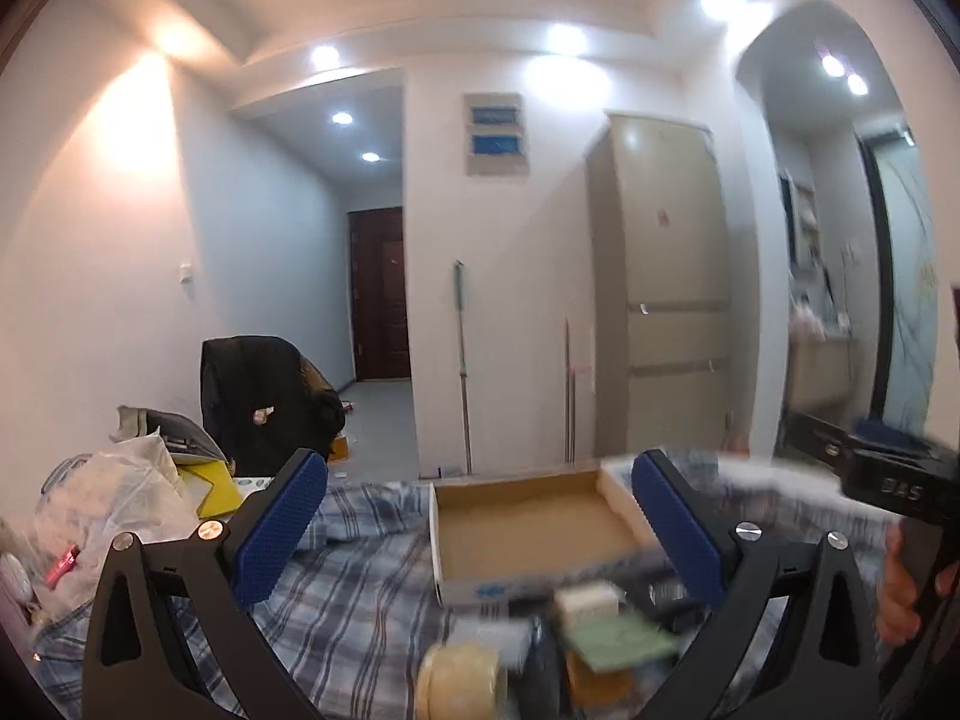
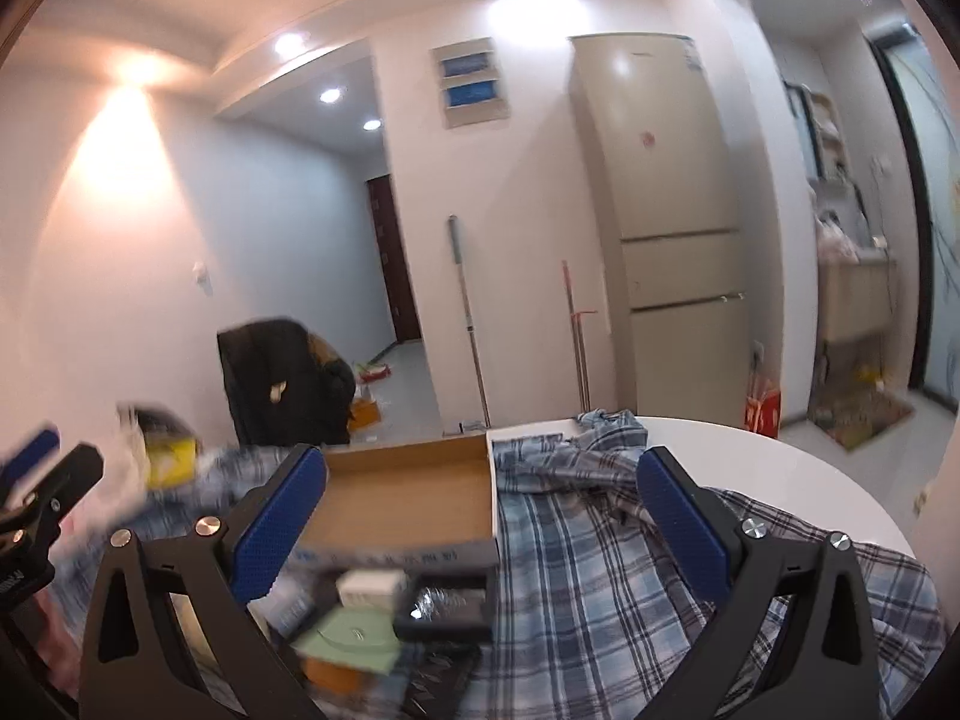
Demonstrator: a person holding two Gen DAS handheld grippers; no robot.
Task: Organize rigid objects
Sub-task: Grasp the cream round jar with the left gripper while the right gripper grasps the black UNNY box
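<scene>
An open cardboard box (image 1: 528, 525) is set on a plaid cloth (image 1: 354, 588) spread over a white round table (image 2: 798, 468), its mouth upward and its floor bare, so it is judged to be the place where the rigid things are to be gathered. Those things are heaped just in front of the box's near wall: a roll of clear tape (image 1: 461, 681), a small white block (image 2: 370, 586), a pale green card (image 2: 354, 636) and a dark flat case (image 2: 447, 606), all blurred and lying partly on one another. The left gripper (image 1: 480, 531) is held above this heap with its jaws wide apart and nothing between them; the right gripper (image 2: 483, 525) is held likewise, jaws spread and empty, the box framed between its blue pads (image 2: 279, 519). The overlap in the heap is judged the main hindrance, since one piece can hardly be pinched without its neighbours being disturbed. To the left, crumpled plastic bags (image 1: 114, 498) and a yellow box (image 2: 172, 456) crowd the table's edge, and a dark chair (image 2: 282, 381) stands beyond.
</scene>
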